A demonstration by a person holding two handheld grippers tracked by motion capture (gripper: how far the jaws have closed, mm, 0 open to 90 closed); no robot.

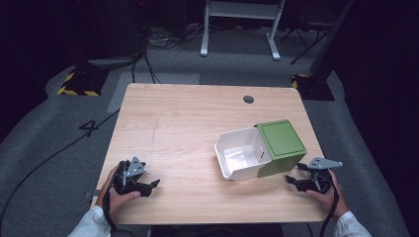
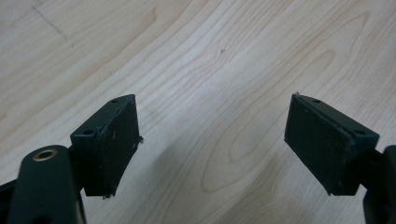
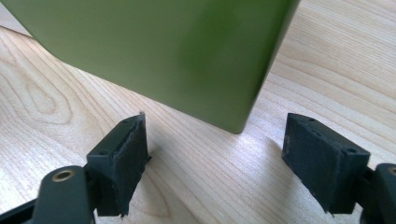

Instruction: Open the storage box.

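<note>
Pale wood tabletop (image 1: 188, 128), grain clear under both of my tools. Left tool (image 1: 148, 186) sits near the front-left edge in my left hand (image 1: 116, 195), jaws spread wide, nothing between them; in the left gripper view there's bare wood between the pads (image 2: 114, 144).

Right tool (image 1: 292, 179) is at the front-right, held in my right hand (image 1: 328, 195), jaws also wide apart and holding nothing. It points at the green box (image 1: 281, 145), just beside its near right corner but not touching as far as I can see. In the right gripper view the green box (image 3: 163, 56) fills the top, its bottom corner landing between and beyond the two pads (image 3: 128, 163), shadow on the wood below.

Green box lies on its side on the right half of the tabletop. White inner tray (image 1: 242, 153) sticks out of its left end, open side up; something pale is inside it, too blurred to identify.

Round grommet hole (image 1: 248, 99) near the far edge. Grey carpet floor (image 1: 44, 128) around, black cable (image 1: 59, 148) running across it on the left.
</note>
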